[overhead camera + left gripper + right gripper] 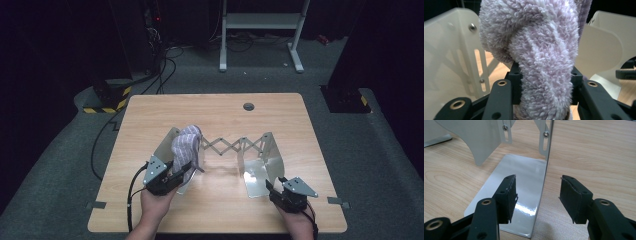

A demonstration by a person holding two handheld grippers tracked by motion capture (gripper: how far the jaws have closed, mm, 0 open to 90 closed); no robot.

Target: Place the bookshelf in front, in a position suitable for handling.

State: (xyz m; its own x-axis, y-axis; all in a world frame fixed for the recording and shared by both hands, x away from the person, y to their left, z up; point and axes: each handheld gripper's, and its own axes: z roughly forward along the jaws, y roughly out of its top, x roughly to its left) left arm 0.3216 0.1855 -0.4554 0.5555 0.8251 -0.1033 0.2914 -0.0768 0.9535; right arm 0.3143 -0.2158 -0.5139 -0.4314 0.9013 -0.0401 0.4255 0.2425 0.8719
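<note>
I have the left gripper [544,82] clamped on the fluffy lilac towel [541,50] inside the metal rack [260,165]; my right gripper [537,195] gapes empty astride its end plate.

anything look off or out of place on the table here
One oddity: a fluffy lilac towel sits bunched in a lump at the left plate of an expanding metal bookend rack, a stand meant for books. The left gripper clamps it. Nothing looks spilled or damaged.

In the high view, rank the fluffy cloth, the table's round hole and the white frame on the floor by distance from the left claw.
1. fluffy cloth, in the left claw.
2. round hole, far table edge.
3. white frame, on the floor beyond the table.
</note>
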